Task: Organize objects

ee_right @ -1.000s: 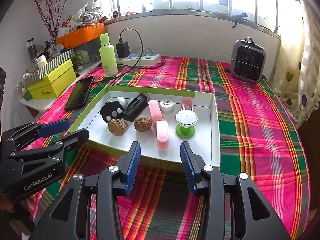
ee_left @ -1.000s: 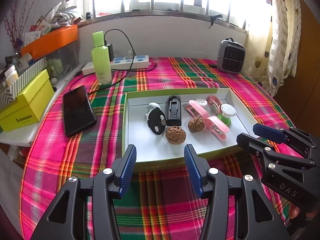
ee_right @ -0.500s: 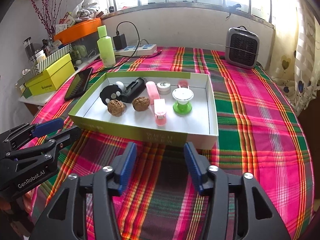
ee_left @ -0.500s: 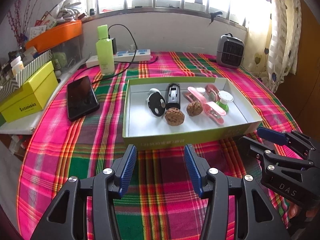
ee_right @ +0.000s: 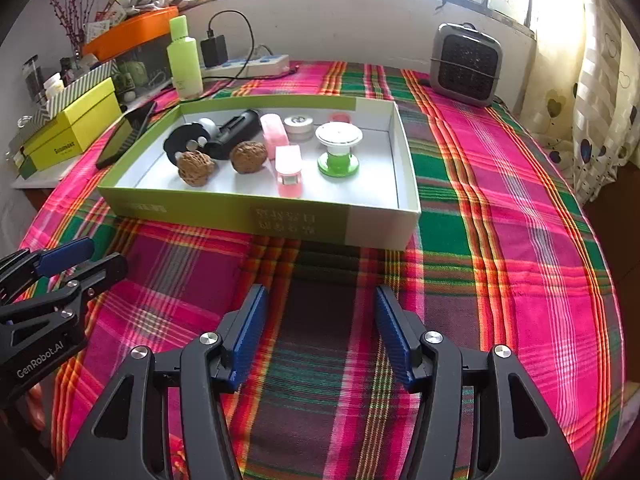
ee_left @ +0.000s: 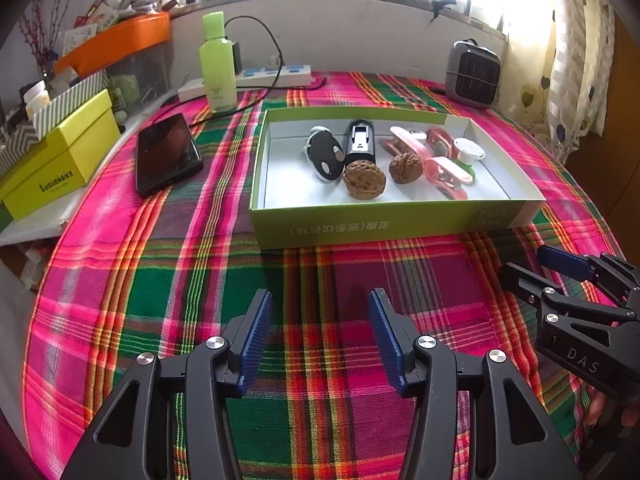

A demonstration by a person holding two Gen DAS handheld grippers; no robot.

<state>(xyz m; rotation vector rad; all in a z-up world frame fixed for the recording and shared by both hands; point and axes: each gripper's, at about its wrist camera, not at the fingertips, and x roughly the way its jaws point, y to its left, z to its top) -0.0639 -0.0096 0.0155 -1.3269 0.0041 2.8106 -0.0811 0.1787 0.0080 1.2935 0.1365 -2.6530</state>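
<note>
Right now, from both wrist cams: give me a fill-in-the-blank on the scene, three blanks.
1. The two walnuts lie inside the green ____.
2. The black phone lies on the tablecloth, ____ the box.
3. Between the left gripper fingers there is ____.

Missing: box; outside; nothing

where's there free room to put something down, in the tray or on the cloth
In the tray, the front left corner before the walnuts and the right strip past the green spool are bare; its middle is crowded. On the cloth, free patches lie between the tray and both open grippers, and right of the tray below the heater.
</note>
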